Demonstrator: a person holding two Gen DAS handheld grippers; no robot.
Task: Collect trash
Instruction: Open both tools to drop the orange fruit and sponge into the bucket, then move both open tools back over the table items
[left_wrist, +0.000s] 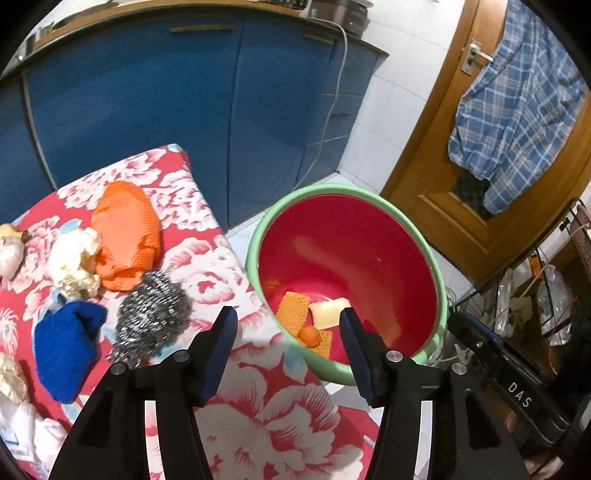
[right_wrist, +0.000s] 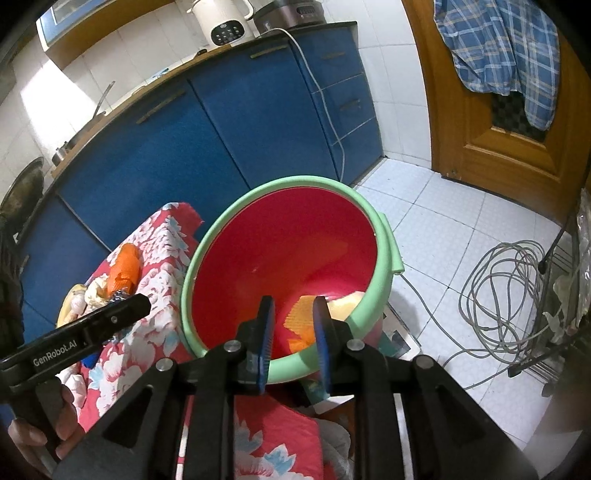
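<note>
With the left gripper (left_wrist: 288, 321) held apart and empty at lower centre, the springy, light steel scourer (left_wrist: 151, 314) is best pinched mid-bundle.

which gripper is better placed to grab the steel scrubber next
Left. The left gripper is open and empty right beside the steel scrubber on the floral cloth. The right gripper points into the bucket, away from it.

Your left gripper (left_wrist: 288, 321) angled down, jaws apart, empty. Right gripper (right_wrist: 293, 308) at 3 o'clock, narrow gap, nothing between.
</note>
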